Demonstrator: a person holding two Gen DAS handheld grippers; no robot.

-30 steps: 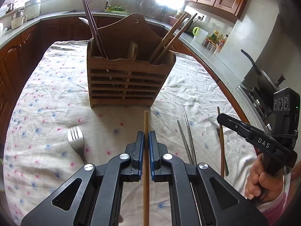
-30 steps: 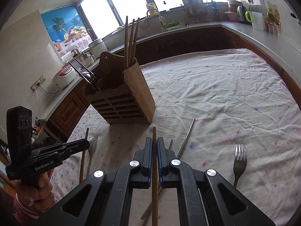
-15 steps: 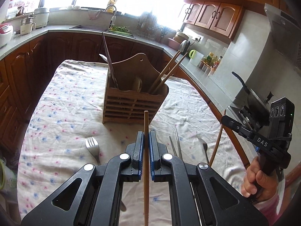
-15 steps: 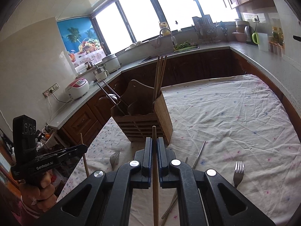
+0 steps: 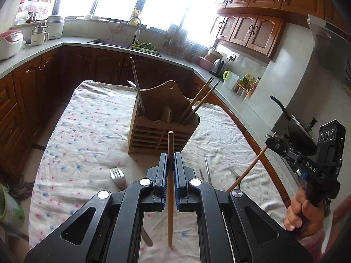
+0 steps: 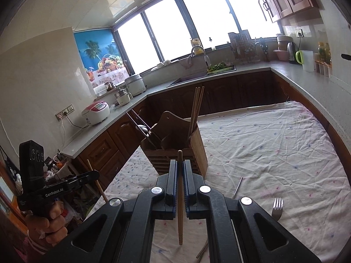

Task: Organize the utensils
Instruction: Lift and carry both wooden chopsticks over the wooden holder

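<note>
A wooden utensil holder (image 5: 162, 129) stands on the flowered tablecloth; it also shows in the right wrist view (image 6: 177, 151), with wooden chopsticks (image 5: 198, 100) and dark utensils in it. My left gripper (image 5: 170, 155) is shut on a wooden chopstick (image 5: 170, 186), held above the table in front of the holder. My right gripper (image 6: 179, 163) is shut on another wooden chopstick (image 6: 180, 197), also raised, to the holder's right. Each gripper shows in the other's view, the right gripper (image 5: 272, 141) and the left gripper (image 6: 94, 173).
On the cloth lie a fork (image 5: 117, 176) at the left, metal chopsticks (image 5: 207, 168) and another fork (image 6: 276, 208) at the right. Kitchen counters with appliances, a sink and a stove with a pan surround the table (image 6: 274, 144).
Both grippers have risen from the table, each lifting its chopstick. The holder now looks smaller and farther below.
</note>
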